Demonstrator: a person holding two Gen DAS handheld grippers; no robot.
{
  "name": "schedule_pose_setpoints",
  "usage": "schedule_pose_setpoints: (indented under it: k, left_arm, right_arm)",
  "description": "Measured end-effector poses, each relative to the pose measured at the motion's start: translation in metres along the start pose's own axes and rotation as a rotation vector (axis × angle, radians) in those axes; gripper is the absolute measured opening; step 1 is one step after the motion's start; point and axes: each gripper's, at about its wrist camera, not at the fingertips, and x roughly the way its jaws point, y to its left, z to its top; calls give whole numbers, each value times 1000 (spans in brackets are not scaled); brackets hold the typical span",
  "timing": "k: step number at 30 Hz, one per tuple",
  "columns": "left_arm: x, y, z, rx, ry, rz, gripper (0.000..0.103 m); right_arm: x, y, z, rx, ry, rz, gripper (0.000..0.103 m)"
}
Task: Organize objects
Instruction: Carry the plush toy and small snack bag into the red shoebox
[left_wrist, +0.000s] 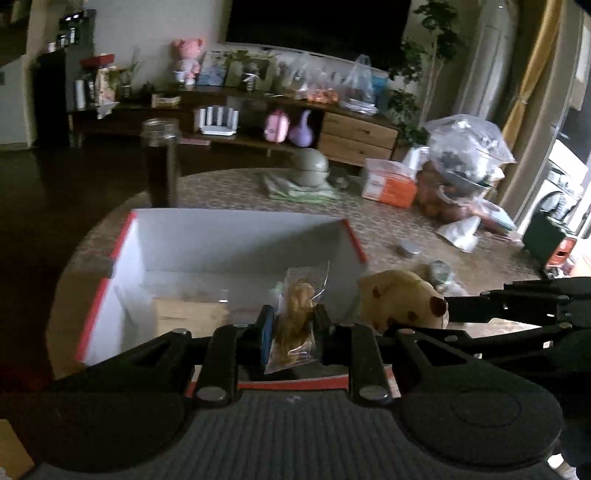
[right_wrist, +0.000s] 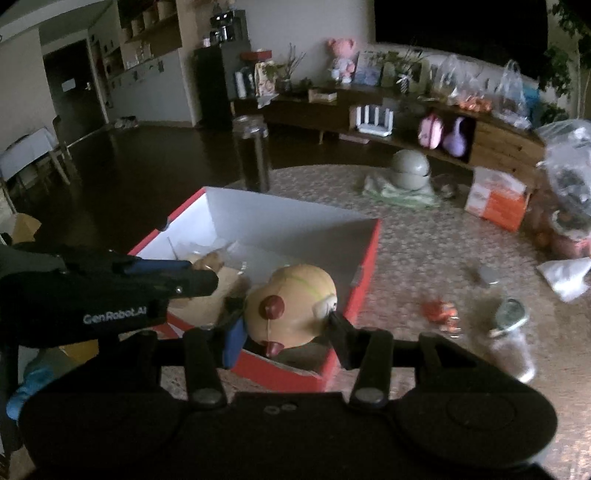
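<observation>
A red box with white inner walls (left_wrist: 236, 240) (right_wrist: 295, 229) stands open on the round table. My left gripper (left_wrist: 293, 321) is shut on a clear bag of tan snacks (left_wrist: 297, 314) held over the box's near edge. My right gripper (right_wrist: 284, 314) is shut on a tan plush toy with dark red spots (right_wrist: 291, 310), held above the box's right side. In the left wrist view the plush toy (left_wrist: 402, 299) shows at the right with the right gripper's arm behind it. The left gripper (right_wrist: 199, 278) shows at the left of the right wrist view. A flat tan item (left_wrist: 192, 314) lies in the box.
A tall dark glass jar (left_wrist: 160, 162) stands behind the box. On the patterned table (right_wrist: 424, 251) lie a grey-green bowl (right_wrist: 410, 170), an orange and white carton (right_wrist: 496, 203), plastic bags (left_wrist: 465, 147), a small tin (right_wrist: 487, 275), a red wrapper (right_wrist: 441, 312) and a clear lidded jar (right_wrist: 511, 332).
</observation>
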Motion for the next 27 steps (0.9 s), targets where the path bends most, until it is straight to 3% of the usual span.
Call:
schedule_pose_setpoints:
  k: [15,27]
  left_arm:
    - [37,59,-3,-1,57,158,21]
    - [79,75,-5,40,139,208,21]
  right_arm:
    - [81,43,12,-61,67,-1,48]
    - [124,48,9,-86,111,-13,49]
